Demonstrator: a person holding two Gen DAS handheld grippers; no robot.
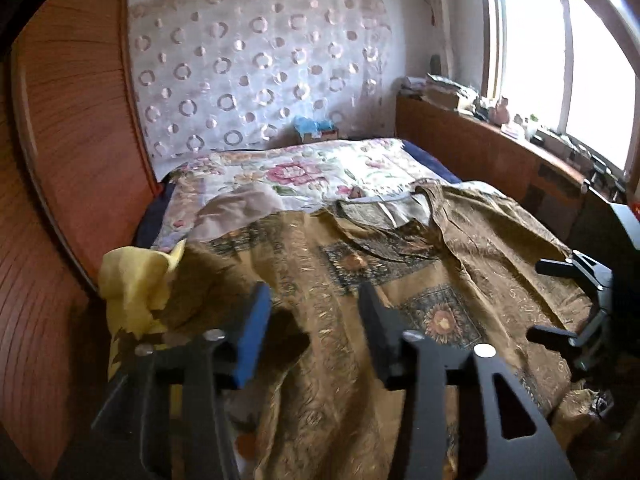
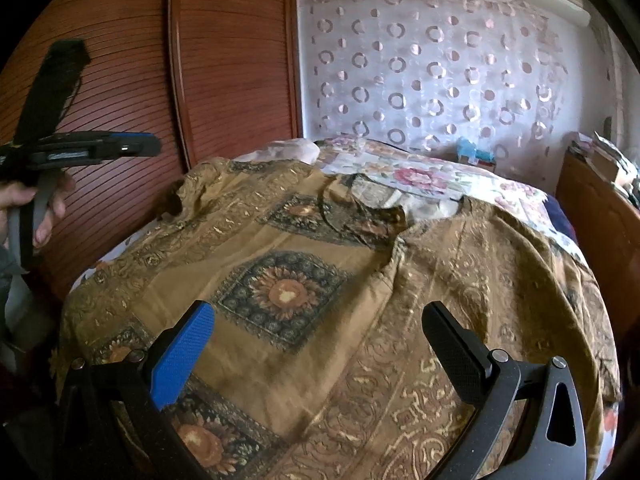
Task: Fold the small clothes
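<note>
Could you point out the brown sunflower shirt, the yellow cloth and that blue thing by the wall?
brown sunflower shirt point(image 2: 280, 292): right wrist view, sunflower print.
yellow cloth point(image 1: 132, 284): left wrist view, crumpled middle.
blue thing point(image 1: 312, 125): left wrist view, its top.

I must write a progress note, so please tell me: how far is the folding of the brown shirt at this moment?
Done: the brown sunflower-print shirt lies spread out on the bed, collar toward the far wall. In hand: nothing; the left gripper and the right gripper are both open above the fabric. Left: every fold, since no part is turned over. A yellow cloth sits crumpled at the shirt's left edge.
</note>
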